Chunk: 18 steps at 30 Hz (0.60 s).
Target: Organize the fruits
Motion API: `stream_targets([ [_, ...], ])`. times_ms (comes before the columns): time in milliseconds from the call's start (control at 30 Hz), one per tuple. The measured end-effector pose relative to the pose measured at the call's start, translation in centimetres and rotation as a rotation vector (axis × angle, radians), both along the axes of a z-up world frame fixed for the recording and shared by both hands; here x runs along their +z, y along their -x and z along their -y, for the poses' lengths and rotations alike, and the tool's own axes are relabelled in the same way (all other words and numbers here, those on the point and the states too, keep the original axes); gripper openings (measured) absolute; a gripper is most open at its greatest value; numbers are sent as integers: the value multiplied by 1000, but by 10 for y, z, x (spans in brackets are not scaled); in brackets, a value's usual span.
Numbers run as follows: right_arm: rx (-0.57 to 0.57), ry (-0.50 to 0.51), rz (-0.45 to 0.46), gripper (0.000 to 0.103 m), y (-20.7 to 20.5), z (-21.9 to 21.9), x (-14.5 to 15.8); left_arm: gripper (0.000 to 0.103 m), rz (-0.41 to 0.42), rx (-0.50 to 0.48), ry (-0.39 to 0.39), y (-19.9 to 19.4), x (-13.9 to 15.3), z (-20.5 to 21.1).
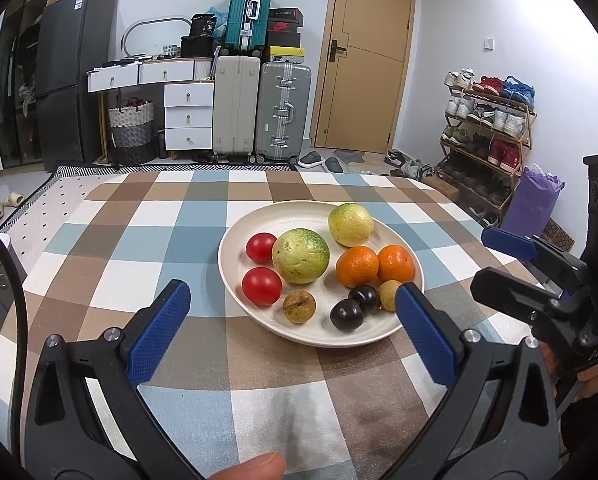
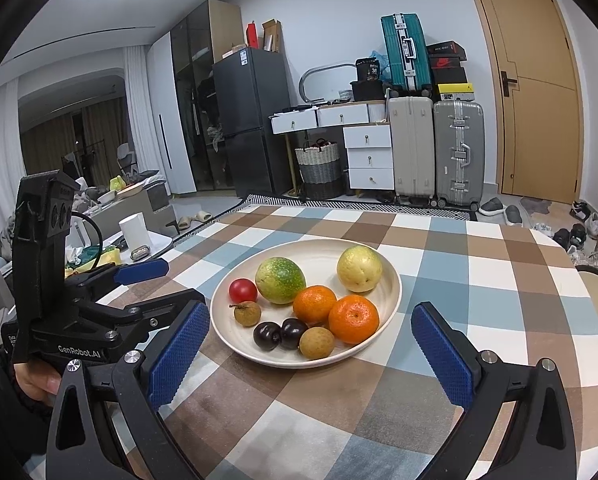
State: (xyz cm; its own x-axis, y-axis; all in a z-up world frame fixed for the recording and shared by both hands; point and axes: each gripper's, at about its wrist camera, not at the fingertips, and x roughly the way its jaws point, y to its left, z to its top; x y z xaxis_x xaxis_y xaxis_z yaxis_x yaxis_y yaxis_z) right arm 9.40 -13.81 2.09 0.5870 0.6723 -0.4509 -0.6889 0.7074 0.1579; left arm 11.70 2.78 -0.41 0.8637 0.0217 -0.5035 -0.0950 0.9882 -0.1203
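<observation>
A white plate [image 1: 235, 280] on the checked tablecloth holds two red tomatoes [image 1: 261, 286], a green guava [image 1: 300, 255], a yellow guava [image 1: 350, 225], two oranges [image 1: 357, 266], two dark plums [image 1: 346, 314] and two brown longans [image 1: 298, 306]. My left gripper [image 1: 293, 332] is open and empty, just before the plate's near rim. My right gripper [image 2: 313, 354] is open and empty at the near rim of the plate [image 2: 387, 308]. Each gripper shows in the other's view, the right one [image 1: 511, 256] and the left one [image 2: 155, 284], both open beside the plate.
The checked table [image 1: 159, 240] ends near a rug and slippers at the far side. Suitcases [image 1: 259, 108], a drawer unit, a fridge, a door and a shoe rack [image 1: 487, 128] stand behind. A low side table [image 2: 139, 236] with clutter stands to the left.
</observation>
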Motion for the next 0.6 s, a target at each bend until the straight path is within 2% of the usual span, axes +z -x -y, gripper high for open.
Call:
stream_targets([
  [600,1,3,1,103,0,-1,0,102,1,-4,1,-1,-1,0],
])
